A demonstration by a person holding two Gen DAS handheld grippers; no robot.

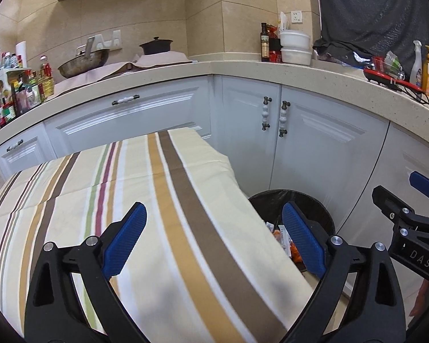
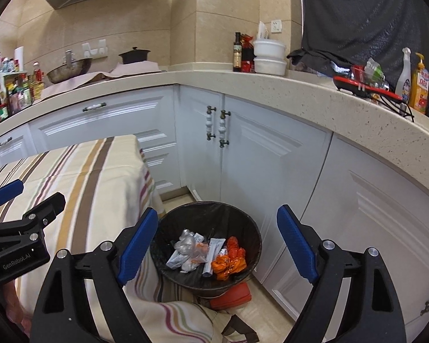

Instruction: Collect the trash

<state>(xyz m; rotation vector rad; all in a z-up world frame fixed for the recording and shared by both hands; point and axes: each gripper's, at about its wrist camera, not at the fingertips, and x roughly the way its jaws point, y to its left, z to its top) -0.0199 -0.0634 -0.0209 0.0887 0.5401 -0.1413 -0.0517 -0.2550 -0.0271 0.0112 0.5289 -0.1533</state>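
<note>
At the far left, the desk [image 1: 71, 188] under its striped cloth shows no litter anywhere on the part in view. The left gripper [image 1: 214, 237] hangs over the cloth's right-hand edge with its blue fingers [image 1: 125, 237] spread wide apart and nothing between them. Moving right, the black-lined trash bin [image 2: 254, 237] stands on the floor just beside the desk, in front of the white cabinet doors [image 2: 271, 157], and the trash [image 2: 208, 253] lies inside it: crumpled clear film, a white wrapper or two, and a bunched orange wrapper [image 2: 230, 258]. These look light, soft and crinkly, likely to slip or spring back, so any further piece would best be pinched across a bunched fold rather than a flat face, with little force needed. The right gripper [image 2: 217, 243] hovers above the bin mouth, its fingers [image 2: 297, 245] likewise parted and empty, which suggests to me that the collecting is at or near its end. In the left wrist view the desk's edge and one finger cover most of the bin, so only a sliver of its contents shows. A red object [image 2: 231, 295] at the bin's foot is half hidden and I cannot tell what it is; print on the wrappers is too small to read, and the floor behind the desk is out of sight.
</note>
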